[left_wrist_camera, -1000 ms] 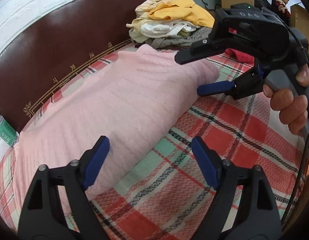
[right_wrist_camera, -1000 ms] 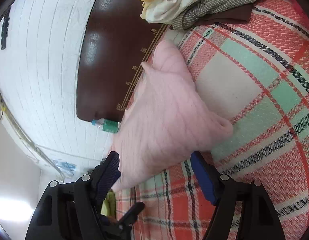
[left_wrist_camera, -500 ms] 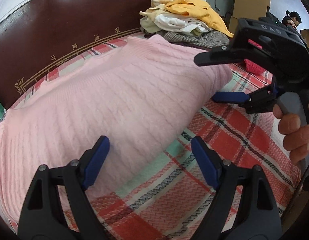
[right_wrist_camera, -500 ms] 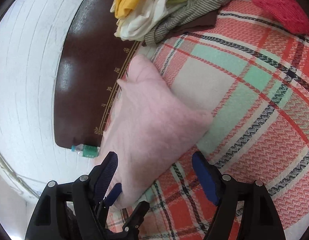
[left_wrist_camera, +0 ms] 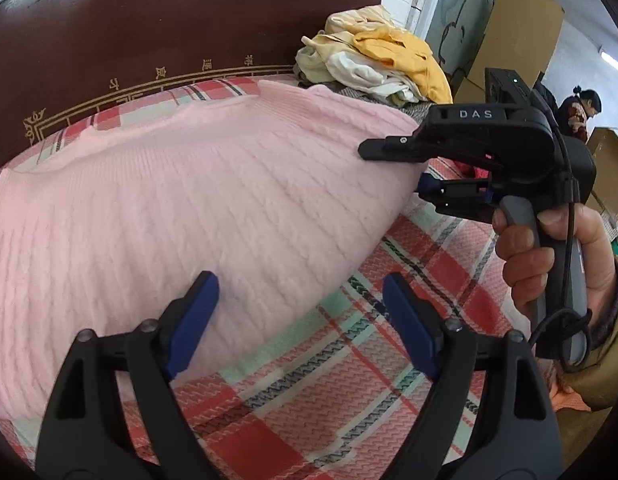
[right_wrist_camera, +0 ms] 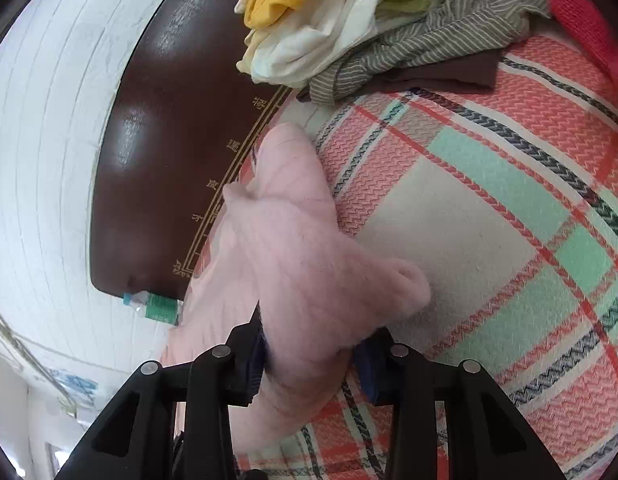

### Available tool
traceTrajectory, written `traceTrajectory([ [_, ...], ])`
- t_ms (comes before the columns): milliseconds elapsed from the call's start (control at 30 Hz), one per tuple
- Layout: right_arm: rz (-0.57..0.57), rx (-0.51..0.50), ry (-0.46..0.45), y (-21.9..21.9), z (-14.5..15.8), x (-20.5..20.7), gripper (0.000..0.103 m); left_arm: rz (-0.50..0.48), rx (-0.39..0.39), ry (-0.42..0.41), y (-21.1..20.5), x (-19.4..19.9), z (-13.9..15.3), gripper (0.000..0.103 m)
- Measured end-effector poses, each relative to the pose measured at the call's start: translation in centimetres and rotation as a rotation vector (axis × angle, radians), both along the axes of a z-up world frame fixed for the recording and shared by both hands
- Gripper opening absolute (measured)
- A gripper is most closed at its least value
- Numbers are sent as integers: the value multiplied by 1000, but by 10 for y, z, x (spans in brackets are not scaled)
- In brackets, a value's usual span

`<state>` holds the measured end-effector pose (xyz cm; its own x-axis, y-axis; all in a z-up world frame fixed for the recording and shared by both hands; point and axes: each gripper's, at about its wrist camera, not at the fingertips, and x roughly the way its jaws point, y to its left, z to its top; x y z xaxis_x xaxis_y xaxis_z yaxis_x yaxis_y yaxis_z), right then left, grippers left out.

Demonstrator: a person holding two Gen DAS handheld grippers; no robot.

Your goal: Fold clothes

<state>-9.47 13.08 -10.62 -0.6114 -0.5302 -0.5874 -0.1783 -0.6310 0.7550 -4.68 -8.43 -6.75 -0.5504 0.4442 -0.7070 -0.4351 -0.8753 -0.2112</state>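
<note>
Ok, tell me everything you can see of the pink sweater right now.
The pink sweater is a soft cable-knit, spread flat across the plaid bedspread below the dark headboard. The right gripper has just closed on one bunched corner. The left gripper hovers open over its near edge, not gripping.

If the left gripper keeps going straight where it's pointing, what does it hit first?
Probably the pink sweater's near edge, or the plaid bedspread just beside it; the left gripper is open and aimed right at that boundary, so depth is uncertain.

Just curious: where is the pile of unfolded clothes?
The pile of clothes sits at the headboard, beyond the pink sweater, upper right in the left wrist view.
</note>
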Motion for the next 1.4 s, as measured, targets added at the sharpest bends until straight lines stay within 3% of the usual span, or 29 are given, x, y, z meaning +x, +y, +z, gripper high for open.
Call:
traceTrajectory([
  [133,73,102,93,-16,38,-1,30,30,70,7,-18,6,9,85],
  [233,132,176,184,-38,75,-3,29,57,164,10,-41,12,20,85],
  [433,259,298,302,-104,131,-12,28,142,249,46,-86,28,33,85],
  [567,351,352,360,-167,146,-13,27,210,273,57,-116,43,31,85],
  [667,435,378,373,-213,145,-12,27,292,299,65,-148,54,27,85],
  [867,603,423,366,-286,114,0,27,430,370,73,-217,86,19,85],
  [967,684,508,398,-310,99,16,27,465,385,90,-239,100,20,85],
  [1200,826,697,484,-329,66,56,28,466,416,117,-258,112,28,85],
  [1400,971,758,581,-327,59,89,41,435,412,122,-250,110,35,85],
])
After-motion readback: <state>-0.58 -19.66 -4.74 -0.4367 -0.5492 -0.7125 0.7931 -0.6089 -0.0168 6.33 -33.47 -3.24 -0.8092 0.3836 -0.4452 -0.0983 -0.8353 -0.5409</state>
